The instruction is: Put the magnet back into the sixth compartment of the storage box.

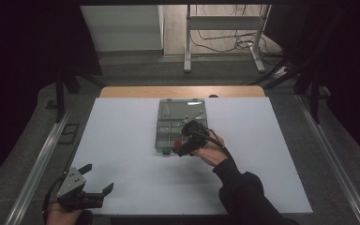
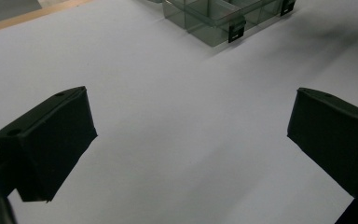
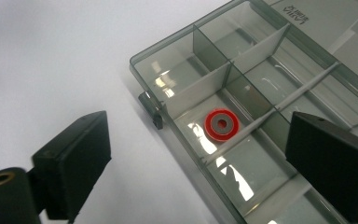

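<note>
A clear grey compartment box (image 1: 183, 101) lies open in the middle of the white table top. A red ring with a grey centre (image 3: 213, 126) rests flat in one of its near compartments, a red spot (image 1: 176, 141) in the high view. My right gripper (image 3: 198, 123) hangs just above that end of the box (image 3: 168, 44), open, its black jaws wide apart with the ring below the gap and untouched. In the high view this gripper (image 1: 179, 144) sits at the box's near right corner. My left gripper (image 1: 98, 178) rests open at the table's front left, nothing between its jaws (image 2: 191, 116).
The white sheet (image 1: 122, 140) covers the table, with a wooden strip (image 1: 183, 91) at its far edge. Metal rails (image 1: 37, 164) run along both sides. A white stand (image 1: 225, 28) and cables are on the floor beyond. The box's latched corner (image 2: 205, 18) lies ahead of the left gripper.
</note>
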